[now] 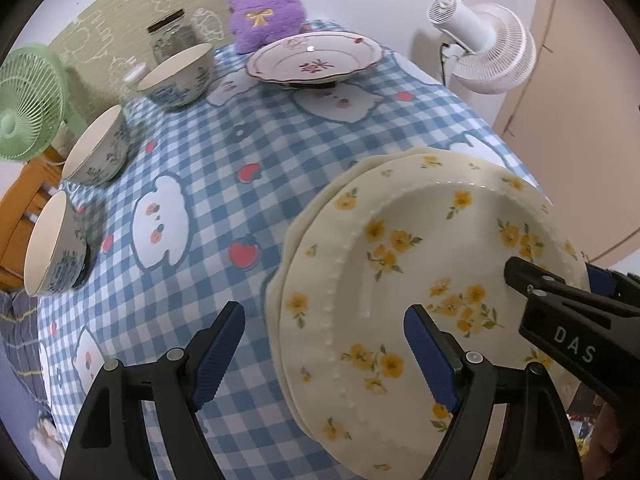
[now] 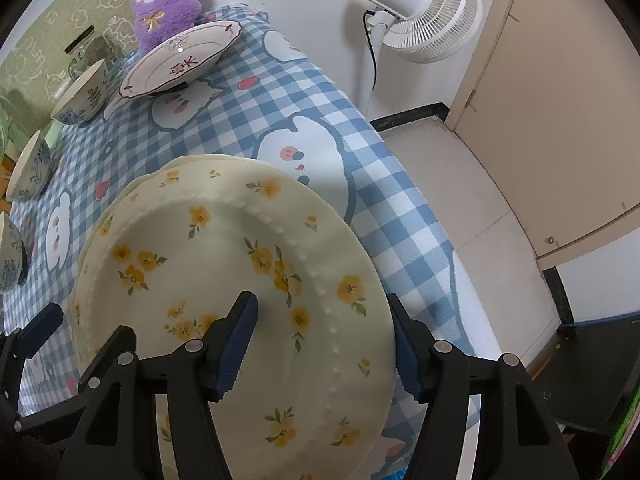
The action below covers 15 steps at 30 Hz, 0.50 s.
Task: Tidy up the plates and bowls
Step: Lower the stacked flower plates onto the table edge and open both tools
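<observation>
Surface: checked tablecloth point(image 1: 256, 152) on a table, white wall behind.
Done: yellow-flower plates point(image 1: 432, 264) stacked at the near edge.
Left: red-pattern plate point(image 1: 314, 58) and three bowls point(image 1: 178, 76) beyond the stack (still separate).
Grippers: left gripper point(image 1: 324, 356) and right gripper point(image 2: 326, 344) both apart, straddling the stack's rims, gripping nothing.
Nearby: plush toy point(image 1: 266, 4), white fan point(image 1: 484, 40); nothing blocks the way.

The top yellow-flowered plate point(image 1: 420, 280) looks like glazed ceramic, smooth and softly glossy, with a raised beaded ring. The red-patterned plate point(image 1: 316, 58) and the three blue-patterned bowls point(image 1: 178, 76) carry a similar shiny glaze. The checked cloth point(image 1: 224, 152) over the worktop is matt woven fabric. The purple toy point(image 1: 266, 4) is fuzzy plush. The jar point(image 1: 170, 36) is clear glass. The left tongs point(image 1: 324, 356) and right tongs point(image 2: 324, 344) are matt black plastic with ribbed blue pads point(image 2: 236, 344).
</observation>
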Each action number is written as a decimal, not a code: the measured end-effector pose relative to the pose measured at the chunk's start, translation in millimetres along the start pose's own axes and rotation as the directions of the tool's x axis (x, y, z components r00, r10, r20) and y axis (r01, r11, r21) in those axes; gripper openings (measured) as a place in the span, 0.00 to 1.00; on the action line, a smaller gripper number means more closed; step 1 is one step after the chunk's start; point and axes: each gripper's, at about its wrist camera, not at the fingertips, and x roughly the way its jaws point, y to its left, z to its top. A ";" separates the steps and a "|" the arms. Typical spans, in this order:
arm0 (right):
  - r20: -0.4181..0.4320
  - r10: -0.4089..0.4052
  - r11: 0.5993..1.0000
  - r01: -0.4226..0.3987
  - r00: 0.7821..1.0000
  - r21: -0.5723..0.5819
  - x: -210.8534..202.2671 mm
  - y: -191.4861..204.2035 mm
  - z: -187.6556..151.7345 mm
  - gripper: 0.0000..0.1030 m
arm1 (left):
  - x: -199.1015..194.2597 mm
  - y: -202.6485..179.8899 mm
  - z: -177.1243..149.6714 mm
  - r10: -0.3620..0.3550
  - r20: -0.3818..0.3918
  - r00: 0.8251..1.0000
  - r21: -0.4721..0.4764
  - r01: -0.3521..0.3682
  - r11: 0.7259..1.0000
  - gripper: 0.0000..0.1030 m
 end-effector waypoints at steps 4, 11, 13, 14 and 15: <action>0.004 -0.021 1.000 0.021 1.000 -0.009 2.7 7.9 0.4 0.75 | 5.2 2.5 2.7 -0.003 0.003 1.000 -0.007 0.003 1.000 0.81; 0.029 -0.026 0.999 0.027 0.999 -0.032 -1.5 11.1 7.5 0.76 | 4.9 6.0 6.2 -0.026 0.015 1.000 -0.029 0.027 0.999 0.81; 0.068 -0.041 0.997 0.045 0.997 -0.059 -8.8 14.3 12.1 0.76 | 2.4 7.4 8.8 -0.025 0.023 0.999 -0.039 0.026 0.999 0.81; 0.077 -0.034 0.997 0.039 0.996 -0.068 -12.1 15.2 15.4 0.76 | -0.2 8.8 10.9 -0.026 0.028 0.999 -0.049 0.027 0.998 0.81; 0.078 -0.026 0.997 0.031 0.997 -0.070 -13.9 15.6 18.1 0.76 | -1.9 10.1 12.4 -0.028 0.032 0.999 -0.058 0.030 0.998 0.81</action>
